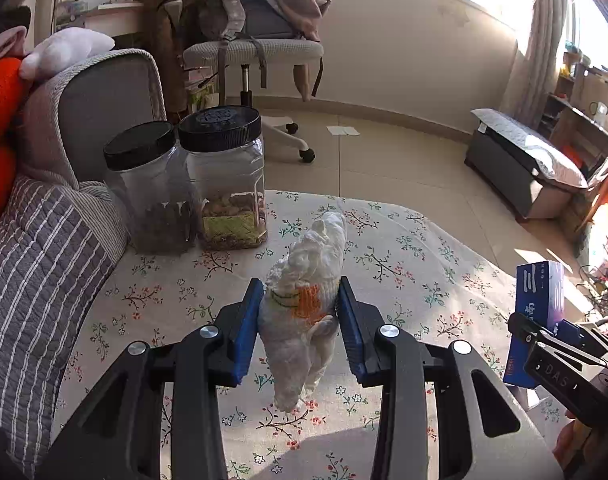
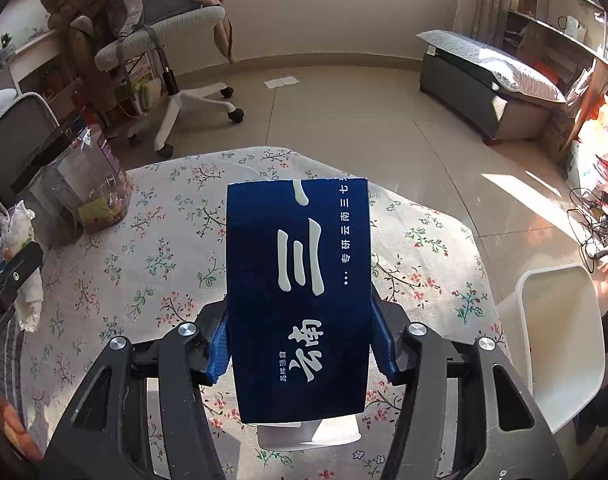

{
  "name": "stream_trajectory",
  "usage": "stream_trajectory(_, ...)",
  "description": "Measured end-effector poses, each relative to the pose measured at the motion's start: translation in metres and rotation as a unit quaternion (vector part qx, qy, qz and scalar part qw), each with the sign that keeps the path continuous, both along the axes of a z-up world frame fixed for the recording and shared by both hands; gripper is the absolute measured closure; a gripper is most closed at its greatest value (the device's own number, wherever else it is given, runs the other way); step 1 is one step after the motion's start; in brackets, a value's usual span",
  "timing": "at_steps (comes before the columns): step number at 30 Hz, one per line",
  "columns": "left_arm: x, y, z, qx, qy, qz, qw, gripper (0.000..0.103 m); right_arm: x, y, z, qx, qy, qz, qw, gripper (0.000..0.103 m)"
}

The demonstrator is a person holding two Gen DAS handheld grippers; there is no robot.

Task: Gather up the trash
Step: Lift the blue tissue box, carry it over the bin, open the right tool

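Left tool (image 1: 300, 312) pinches a crumpled white tissue wad (image 1: 304, 312) between its 2 blue pads, the wad standing roughly upright and lifted clear of the worktop (image 1: 404, 248), which wears a cloth printed with small flowers. Orange and green marks show on the wad's middle. Right tool (image 2: 300, 344) is clamped on the sides of a dark blue box (image 2: 300, 288) with white lettering, also held above the cloth; a white flap shows under the box's near end. From the left wrist view the same box and the right tool appear at the far right edge, well apart from the wad. 2 clear jars (image 1: 192, 184) with black lids stand side by side at the back left of the worktop, each partly filled, just beside a striped grey cushion (image 1: 36, 280). A white bin (image 2: 560, 344) stands on the floor just beside the worktop's right edge, its mouth open. Beyond, an office chair (image 1: 256, 48) piled with clothes stands on the tiled floor, and a slip of white paper (image 1: 343, 131) lies near it.
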State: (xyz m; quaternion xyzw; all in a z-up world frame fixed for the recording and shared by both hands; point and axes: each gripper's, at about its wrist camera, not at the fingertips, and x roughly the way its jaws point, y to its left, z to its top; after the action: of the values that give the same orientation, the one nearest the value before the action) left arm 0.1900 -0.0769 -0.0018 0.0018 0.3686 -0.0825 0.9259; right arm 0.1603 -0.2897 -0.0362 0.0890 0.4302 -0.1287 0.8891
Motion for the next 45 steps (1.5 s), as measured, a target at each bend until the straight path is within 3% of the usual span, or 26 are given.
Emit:
stream_trajectory(12,-0.002,-0.002,0.0,0.002,-0.005,-0.002,1.0,0.065,0.003,-0.007,-0.002,0.016,0.005,-0.013,1.0,0.05)
stream_trajectory(13,-0.002,-0.001,0.0,0.001,-0.003,-0.001,1.0,0.065,0.005,-0.012,-0.005,0.028,0.014,-0.019,0.999,0.048)
stream_trajectory(15,-0.001,0.0,0.0,-0.002,0.001,-0.001,1.0,0.065,0.012,-0.023,-0.016,0.061,0.032,-0.03,0.997,0.028)
stream_trajectory(17,-0.001,0.0,-0.001,-0.002,0.005,-0.001,1.0,0.065,0.018,-0.029,-0.024,0.071,0.049,-0.041,0.995,0.026)
stream_trajectory(19,0.001,0.002,-0.001,-0.005,0.009,-0.001,0.9999,0.065,0.025,-0.032,-0.031,0.07,0.069,-0.042,0.994,0.015)
stream_trajectory(35,0.007,-0.007,-0.023,0.008,0.064,-0.02,0.9977,0.065,0.076,-0.049,-0.069,0.053,0.108,-0.06,0.991,0.01)
stream_trajectory(37,0.009,-0.006,-0.027,0.009,0.07,-0.018,0.9973,0.065,0.082,-0.049,-0.076,0.052,0.116,-0.053,0.99,0.012)
stream_trajectory(38,0.01,-0.007,-0.029,0.009,0.075,-0.017,0.997,0.065,0.084,-0.047,-0.08,0.049,0.123,-0.048,0.99,0.023)
stream_trajectory(39,0.012,-0.007,-0.032,0.008,0.08,-0.016,0.9966,0.065,0.086,-0.046,-0.084,0.046,0.134,-0.04,0.989,0.043)
stream_trajectory(40,0.013,-0.006,-0.034,0.006,0.085,-0.016,0.9963,0.065,0.087,-0.043,-0.087,0.041,0.139,-0.035,0.989,0.05)
stream_trajectory(45,0.017,-0.005,-0.037,-0.001,0.095,-0.01,0.9955,0.065,0.081,-0.028,-0.079,0.026,0.135,-0.02,0.99,0.051)
